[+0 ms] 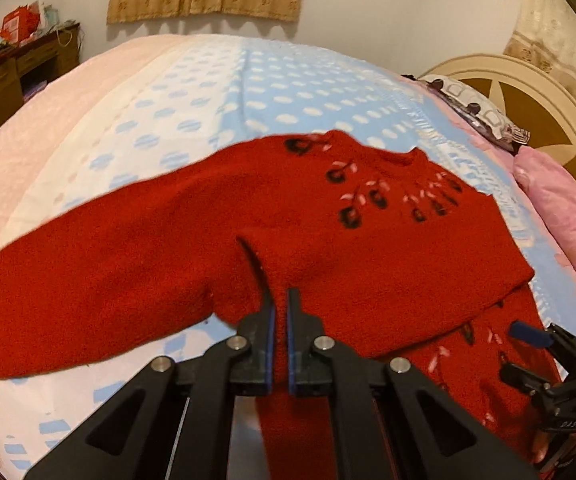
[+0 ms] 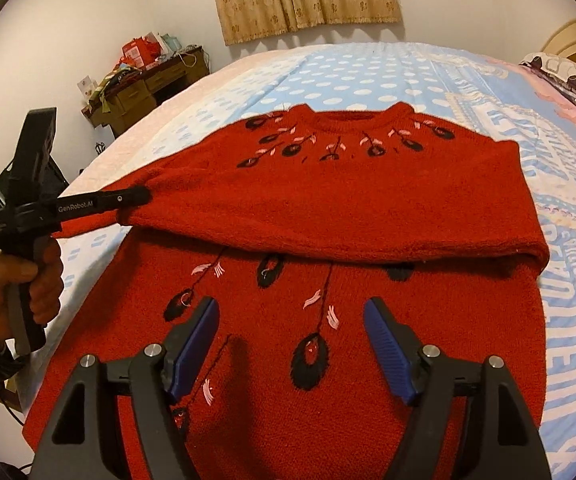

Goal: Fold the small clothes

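Observation:
A red knit sweater (image 2: 328, 200) with black and pink embroidery lies on the bed, neck hole at the far side. One sleeve is folded across its chest. My left gripper (image 1: 281, 300) is shut on the sweater (image 1: 368, 240) at the sleeve's armpit and lifts the fabric there. It also shows in the right wrist view (image 2: 139, 196), at the sweater's left edge. My right gripper (image 2: 290, 312) is open and empty above the sweater's lower front. It shows at the right edge of the left wrist view (image 1: 528, 330).
The bed has a blue and white dotted sheet (image 1: 288, 92). Pink bedding (image 1: 560, 208) and a patterned pillow (image 1: 476, 112) lie by the cream headboard (image 1: 548, 92) at the right. A cluttered wooden desk (image 2: 139, 84) stands beyond the bed's left side.

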`<state>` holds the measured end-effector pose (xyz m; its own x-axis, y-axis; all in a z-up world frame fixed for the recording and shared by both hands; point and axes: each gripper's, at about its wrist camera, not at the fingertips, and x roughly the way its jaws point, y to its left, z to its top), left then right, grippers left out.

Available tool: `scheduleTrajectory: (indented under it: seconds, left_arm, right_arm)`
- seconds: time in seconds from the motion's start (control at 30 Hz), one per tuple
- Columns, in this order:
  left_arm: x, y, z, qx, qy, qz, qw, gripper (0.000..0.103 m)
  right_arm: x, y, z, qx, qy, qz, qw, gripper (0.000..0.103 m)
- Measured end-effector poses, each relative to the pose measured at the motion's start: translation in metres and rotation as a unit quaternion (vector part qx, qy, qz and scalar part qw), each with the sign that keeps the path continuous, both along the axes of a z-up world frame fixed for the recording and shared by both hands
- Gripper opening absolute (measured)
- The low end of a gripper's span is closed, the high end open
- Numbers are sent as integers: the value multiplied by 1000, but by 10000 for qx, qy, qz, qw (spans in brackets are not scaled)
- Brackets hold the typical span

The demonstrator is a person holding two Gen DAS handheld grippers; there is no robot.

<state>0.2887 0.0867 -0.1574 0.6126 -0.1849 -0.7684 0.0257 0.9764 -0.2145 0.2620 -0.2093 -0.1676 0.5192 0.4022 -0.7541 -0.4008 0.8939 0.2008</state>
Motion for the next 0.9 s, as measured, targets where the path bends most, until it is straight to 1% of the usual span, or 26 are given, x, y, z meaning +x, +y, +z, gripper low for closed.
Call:
scheduleTrajectory:
  seconds: [0.07, 0.1, 0.2, 0.23, 0.27, 0.37, 0.47, 0.5, 0.57, 0.6, 0.63, 0.7, 0.73, 0.77, 0.8, 0.83, 0.87, 0.9]
  left_arm:
    - [0, -1, -6, 16, 42, -17, 10000, 5]
    - [0, -3, -10, 90, 51, -31, 9999, 5]
    - [-5, -5, -15, 174, 28, -26, 9998, 5]
    - [-6, -5, -15, 212, -7, -16, 9998, 7]
    - [-7, -6, -15, 283, -45, -6, 9996, 8]
    - [-10, -4, -14, 257, -73, 36, 9996, 11]
    - [-11, -1, -16, 243, -72, 46, 9997, 12]
    - [-11, 0, -17, 203, -79, 55, 9997, 12]
    - [-10, 3, -18, 133, -55, 109, 9998, 12]
    - [-10, 4, -18, 89, -58, 120, 9999, 12]
    - [-11, 6, -19, 60, -70, 127, 9999, 12]
    - [-12, 6, -20, 15, -95, 125, 9999, 12]
    - [-12, 6, -20, -14, -97, 115, 9999, 12]
    - [-13, 7, -21, -58, -99, 115, 9999, 12]
    - [-13, 8, -21, -101, -102, 108, 9998, 12]
    - [-13, 9, -22, -141, -110, 102, 9998, 12]
    - [-14, 10, -22, -182, -121, 102, 9997, 12]
    - [-14, 11, -21, -214, -131, 103, 9996, 12]
  right_arm:
    - [1, 1, -2, -15, 57, 11, 10000, 76]
    - [2, 1, -3, -27, 82, 13, 10000, 76]
    - [3, 1, -5, -65, 136, -9, 9999, 76]
    - [2, 0, -4, -82, 144, -32, 9999, 76]
    - [3, -1, 0, -106, 142, -83, 9998, 76]
    - [2, -6, 20, -182, 29, -181, 9997, 76]
    - [9, -13, 43, -520, -111, -242, 9983, 76]
    - [18, -17, 50, -714, -168, -324, 9968, 76]
    - [38, -28, 55, -843, -203, -493, 9950, 76]
    - [46, -32, 54, -888, -199, -581, 9942, 76]
    - [61, -40, 49, -984, -131, -707, 9925, 76]
    - [79, -49, 35, -1023, 44, -784, 9917, 76]
    - [90, -55, 20, -1023, 311, -780, 9912, 76]
    - [99, -60, 1, -1057, 722, -778, 9887, 76]
    - [101, -62, -6, -1075, 825, -775, 9877, 76]
    - [95, -63, -5, -1030, 532, -748, 9904, 76]
    - [91, -61, -3, -1091, 413, -736, 9904, 76]
    - [87, -58, 2, -1181, 396, -795, 9890, 76]
